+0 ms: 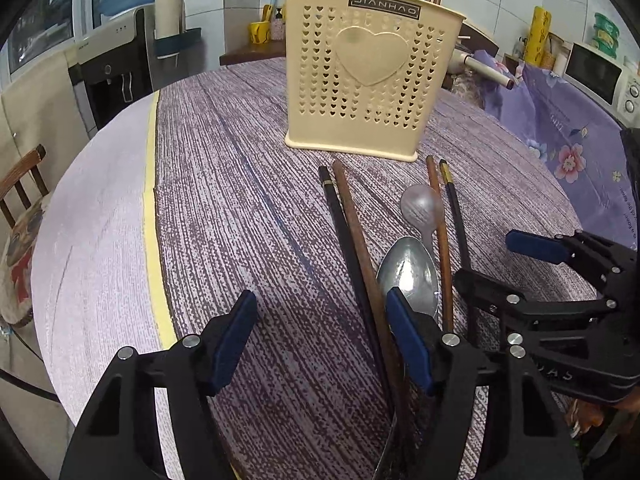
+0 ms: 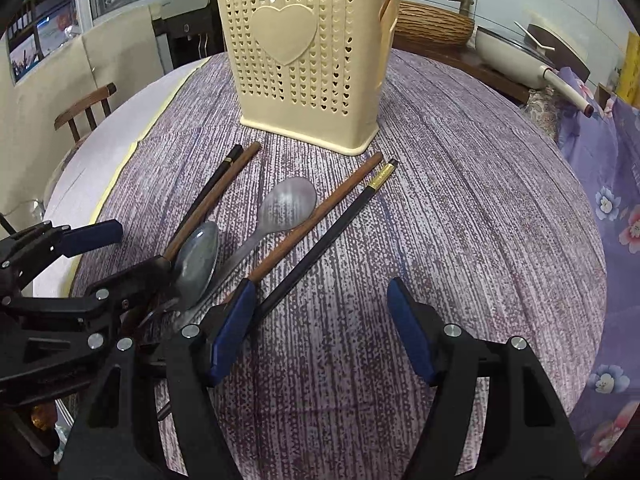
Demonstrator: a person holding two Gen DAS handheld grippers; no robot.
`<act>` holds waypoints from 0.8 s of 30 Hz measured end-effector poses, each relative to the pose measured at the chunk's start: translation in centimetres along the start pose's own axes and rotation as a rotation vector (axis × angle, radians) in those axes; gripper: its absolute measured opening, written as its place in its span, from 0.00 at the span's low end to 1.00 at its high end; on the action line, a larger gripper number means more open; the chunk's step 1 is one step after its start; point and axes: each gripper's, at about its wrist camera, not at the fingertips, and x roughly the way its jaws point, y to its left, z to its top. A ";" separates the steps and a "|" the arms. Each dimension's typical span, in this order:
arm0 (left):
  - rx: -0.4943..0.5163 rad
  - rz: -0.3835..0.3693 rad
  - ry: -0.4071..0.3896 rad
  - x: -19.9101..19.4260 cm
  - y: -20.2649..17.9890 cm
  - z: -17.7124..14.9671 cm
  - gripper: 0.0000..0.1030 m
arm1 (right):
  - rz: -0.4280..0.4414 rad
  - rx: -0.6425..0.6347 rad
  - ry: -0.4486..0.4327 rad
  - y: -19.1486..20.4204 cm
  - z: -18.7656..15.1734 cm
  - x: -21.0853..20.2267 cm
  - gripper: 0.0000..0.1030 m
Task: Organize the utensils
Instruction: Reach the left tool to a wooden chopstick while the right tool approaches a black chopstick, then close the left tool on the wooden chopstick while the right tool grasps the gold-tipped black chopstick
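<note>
A cream perforated utensil holder [image 1: 360, 76] [image 2: 308, 60] stands on the purple tablecloth, with wooden handles sticking out of its top. In front of it lie a metal spoon [image 1: 408, 276] [image 2: 196, 264], a translucent plastic spoon [image 1: 420, 208] [image 2: 286, 204], two brown chopsticks [image 1: 356, 232] [image 2: 320, 212] and two black chopsticks [image 1: 340, 224] [image 2: 340, 224]. My left gripper [image 1: 322, 340] [image 2: 116, 256] is open low over the cloth, with one brown and one black chopstick running between its fingers by the right pad. My right gripper [image 2: 322, 330] [image 1: 508, 264] is open over bare cloth, its left pad beside the gold-banded black chopstick.
A yellow tape strip [image 1: 154, 216] runs along the cloth's left side near the round table's edge. A wooden chair [image 1: 24, 176] stands to the left. A floral cloth [image 2: 608, 184], a rolling pin [image 2: 564, 84] and a microwave [image 1: 600, 76] are at the right.
</note>
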 end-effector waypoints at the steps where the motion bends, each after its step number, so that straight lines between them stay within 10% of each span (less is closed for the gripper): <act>1: 0.005 0.005 0.001 0.0 0.0 0.0 0.64 | -0.008 -0.014 0.009 -0.2 0.0 -0.1 0.66; 24: -0.010 0.016 0.002 0.2 2.4 2.5 0.59 | -0.022 0.228 0.019 -8.5 -0.3 0.0 0.54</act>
